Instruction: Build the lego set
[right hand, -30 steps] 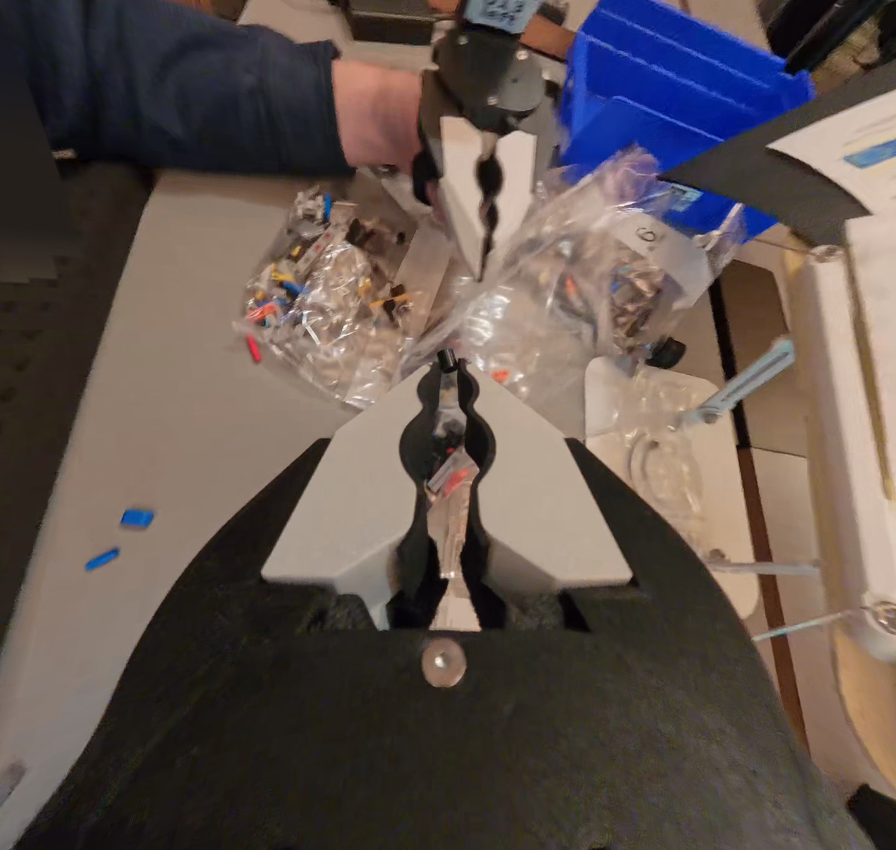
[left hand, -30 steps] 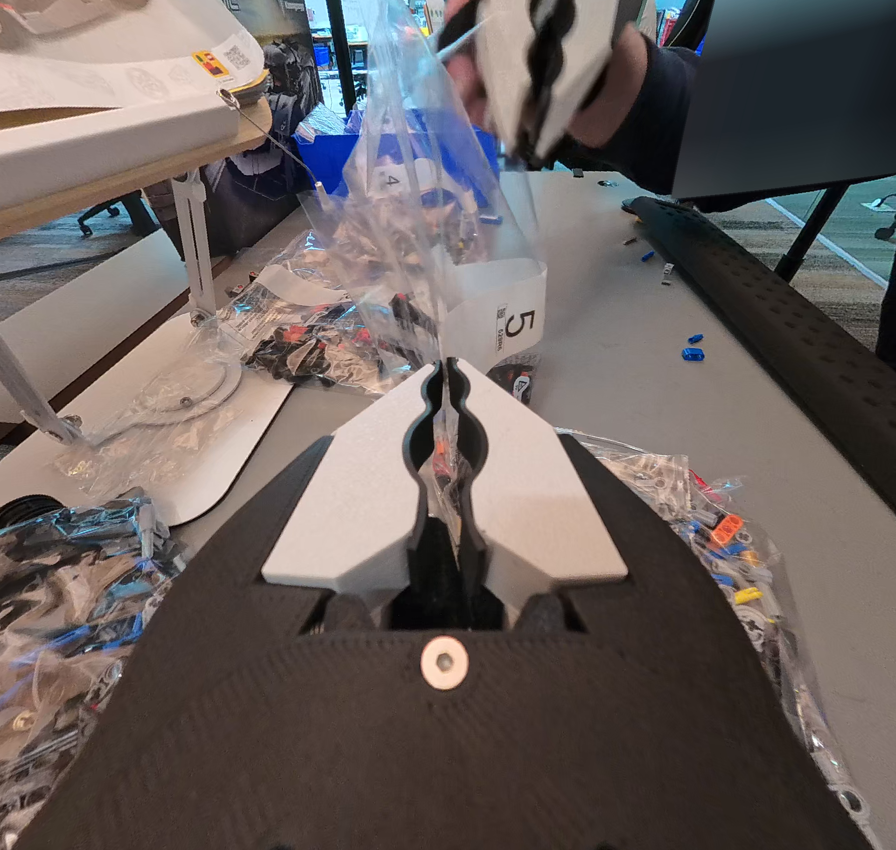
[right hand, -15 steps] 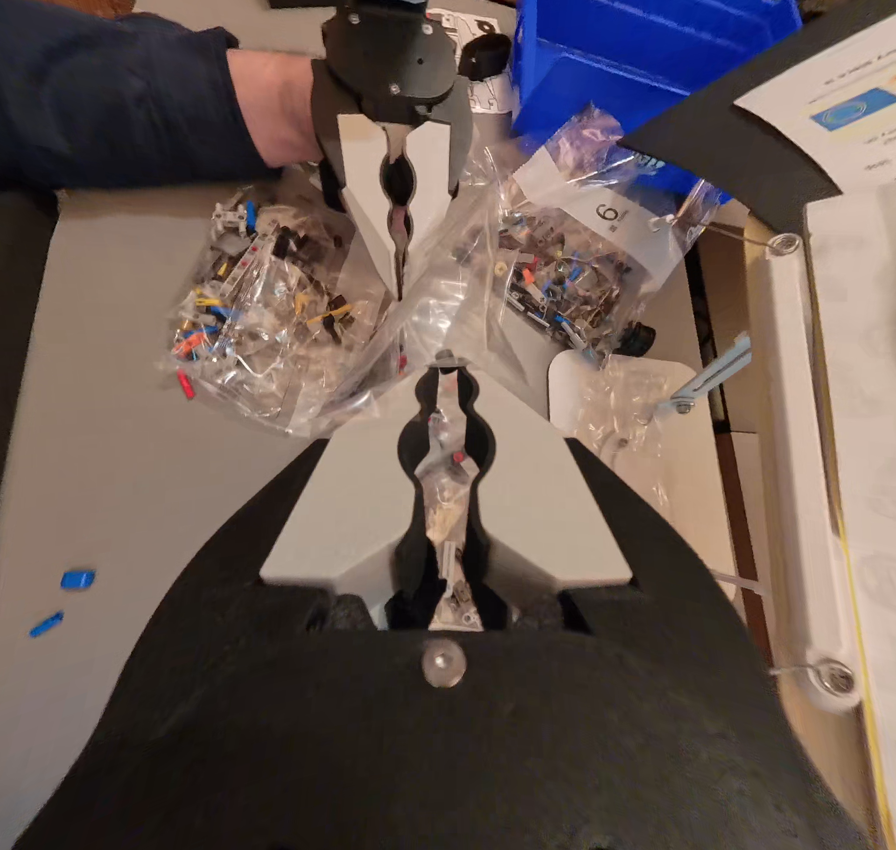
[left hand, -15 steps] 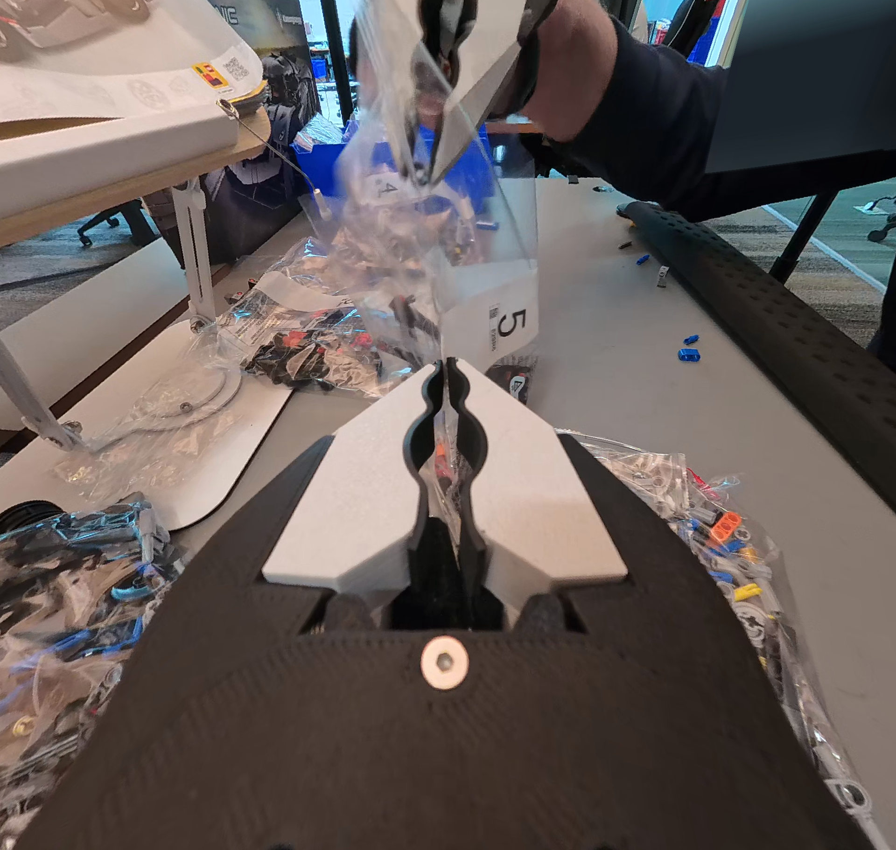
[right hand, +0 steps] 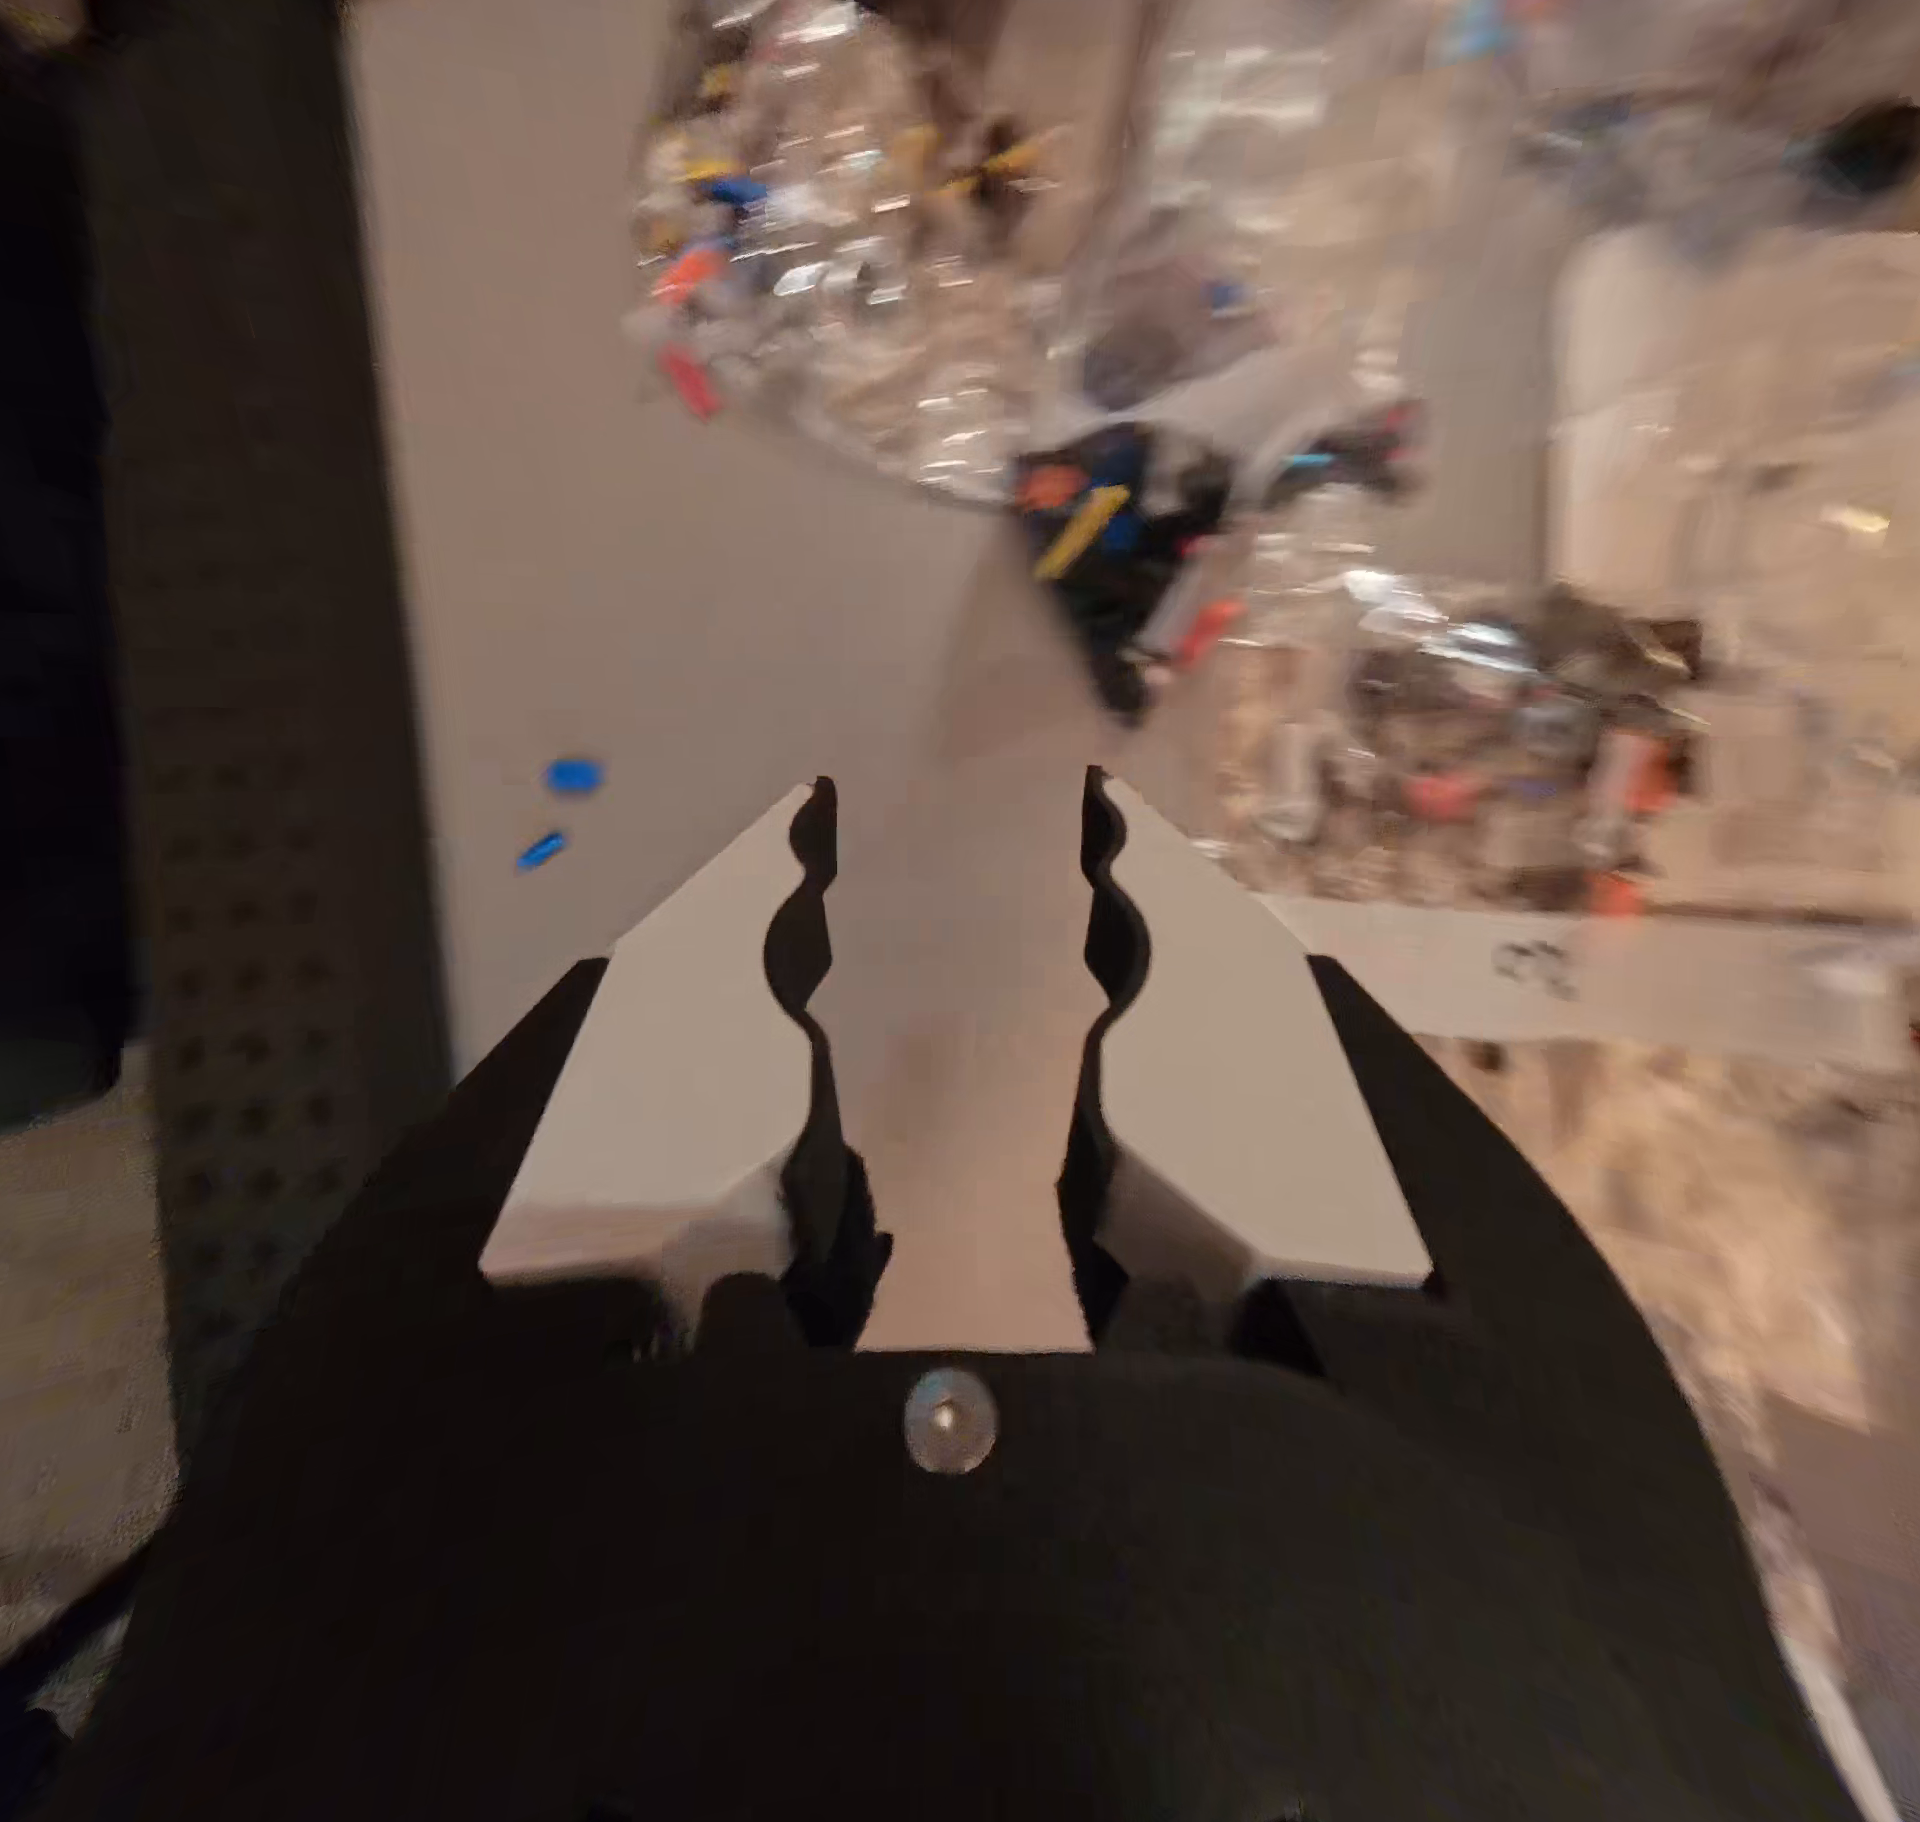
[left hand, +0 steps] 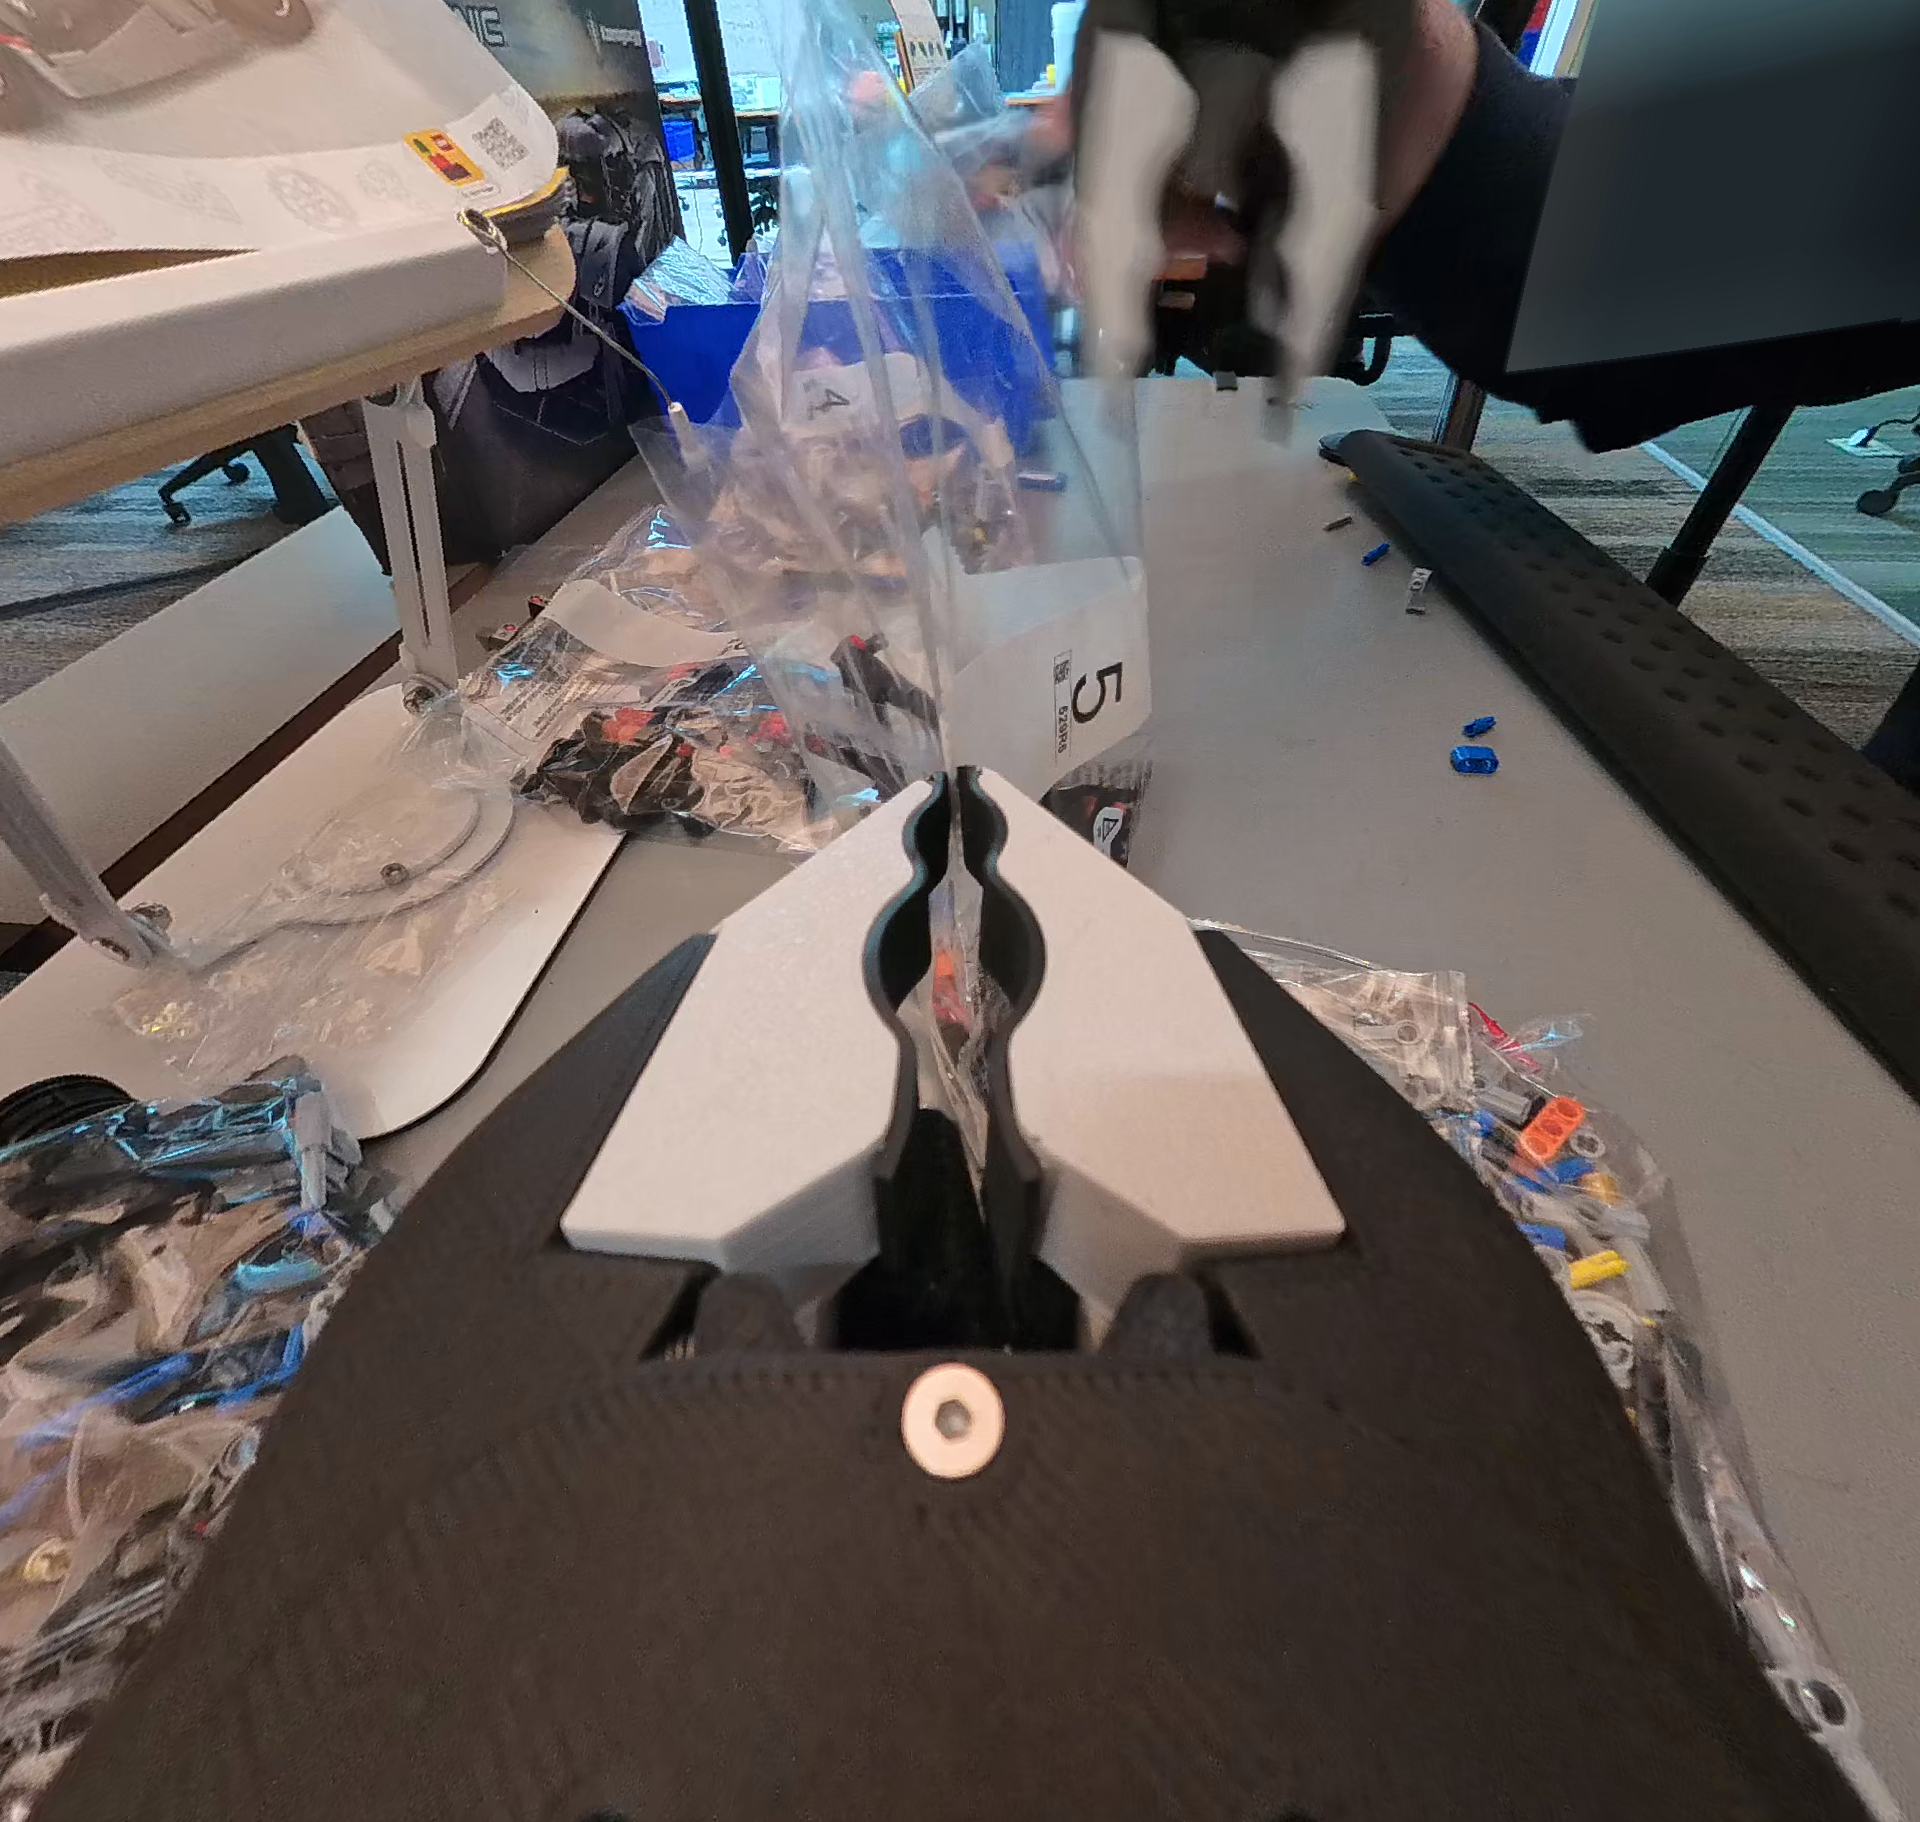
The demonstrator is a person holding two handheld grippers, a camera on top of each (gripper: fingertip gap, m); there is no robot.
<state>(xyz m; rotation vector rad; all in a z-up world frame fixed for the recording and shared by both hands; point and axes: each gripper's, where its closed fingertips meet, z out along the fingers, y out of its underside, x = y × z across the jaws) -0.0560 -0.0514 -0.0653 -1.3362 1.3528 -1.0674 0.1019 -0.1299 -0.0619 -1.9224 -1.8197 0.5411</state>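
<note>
Left hand-held gripper [left hand: 957, 785] clenched on the lower edge of a clear parts bag [left hand: 914, 401], which stands up the middle of the left wrist frame above the grey counter [left hand: 1299, 733]. Right hand-held gripper [left hand: 1205, 359], blurred at upper right of that frame, spread wide and grasping nothing. Likely trouble: held at one edge only, could flop over, slip free or spill bricks among other bags [left hand: 1538, 1149] at lower right.
</note>
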